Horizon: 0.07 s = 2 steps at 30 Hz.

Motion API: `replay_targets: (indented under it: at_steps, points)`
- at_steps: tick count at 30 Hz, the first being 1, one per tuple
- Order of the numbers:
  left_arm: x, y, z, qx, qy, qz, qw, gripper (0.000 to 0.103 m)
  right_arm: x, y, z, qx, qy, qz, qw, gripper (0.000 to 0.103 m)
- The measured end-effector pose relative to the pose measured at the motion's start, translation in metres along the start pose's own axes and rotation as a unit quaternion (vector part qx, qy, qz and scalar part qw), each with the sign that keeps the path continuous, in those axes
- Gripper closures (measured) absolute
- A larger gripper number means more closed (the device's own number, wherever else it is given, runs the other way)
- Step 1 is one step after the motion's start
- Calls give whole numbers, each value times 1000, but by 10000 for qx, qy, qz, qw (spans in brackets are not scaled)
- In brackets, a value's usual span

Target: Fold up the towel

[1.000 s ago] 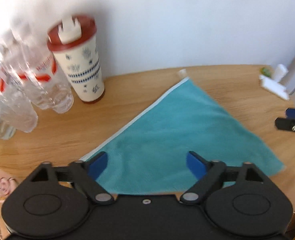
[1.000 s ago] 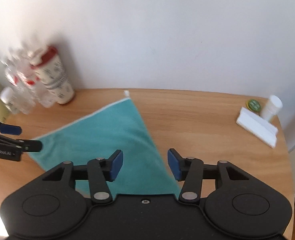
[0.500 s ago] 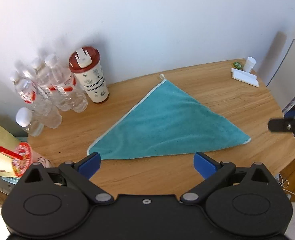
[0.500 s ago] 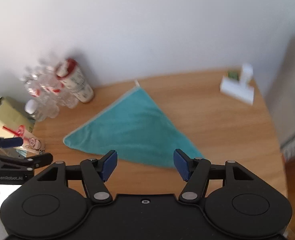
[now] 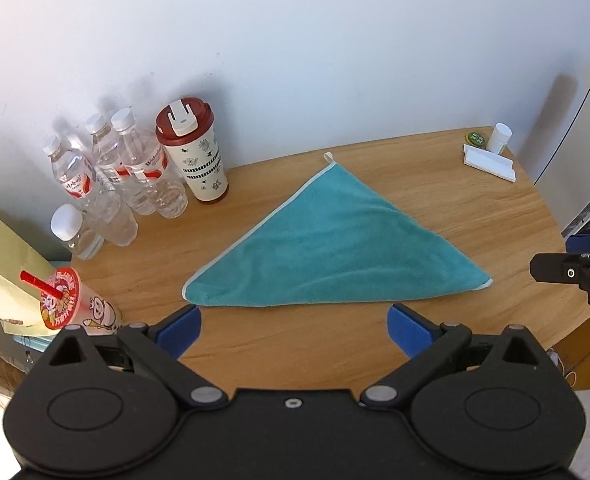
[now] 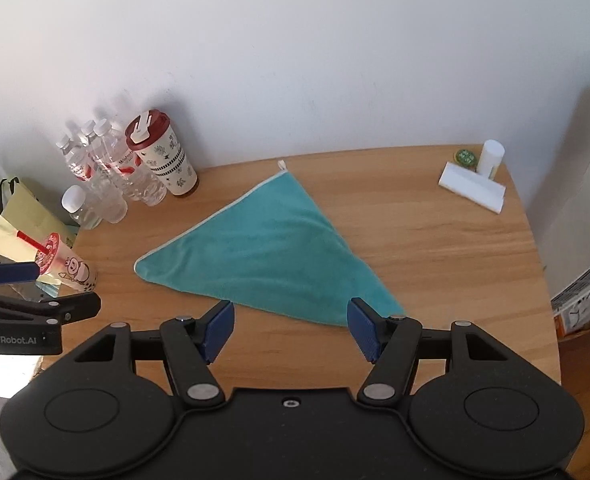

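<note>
A white wall stands behind a rounded wooden table (image 5: 475, 216). At its centre lies a teal towel (image 5: 327, 252), already folded into a flat triangle, its hanging-loop corner pointing to twelve o'clock. Around ten o'clock stand clear water bottles (image 5: 115, 184) and a red-lidded tumbler (image 5: 193, 152); at two o'clock, a white box (image 6: 473, 192) and a small white bottle (image 6: 491, 158). The left gripper (image 5: 293, 330) hovers above the near table edge, blue jaws spread wide, empty. The right gripper (image 6: 291, 328) hangs likewise, jaws wide, holding nothing. Both are clear of the cloth. One fold appears done. A further fold would likely call for pinching one of the near corners, at eight or four o'clock, and carrying it across.
</note>
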<state>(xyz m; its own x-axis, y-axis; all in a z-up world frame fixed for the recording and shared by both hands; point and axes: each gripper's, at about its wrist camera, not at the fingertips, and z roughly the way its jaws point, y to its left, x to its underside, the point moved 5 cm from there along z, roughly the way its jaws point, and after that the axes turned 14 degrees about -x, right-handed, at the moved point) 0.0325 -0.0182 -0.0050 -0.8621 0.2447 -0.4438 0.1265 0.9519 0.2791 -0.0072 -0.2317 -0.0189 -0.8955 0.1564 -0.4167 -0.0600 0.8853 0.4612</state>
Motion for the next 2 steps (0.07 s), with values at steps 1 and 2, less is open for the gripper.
replay_targets:
  at_steps: [1,2]
  points:
    - [1,0,0,15,15,-17,10000,2,0,-3,0,-24,38,41,10000,35]
    - [1,-1,0,17,26,-28,10000,2,1,-3,-1,-28,38,44,10000,35]
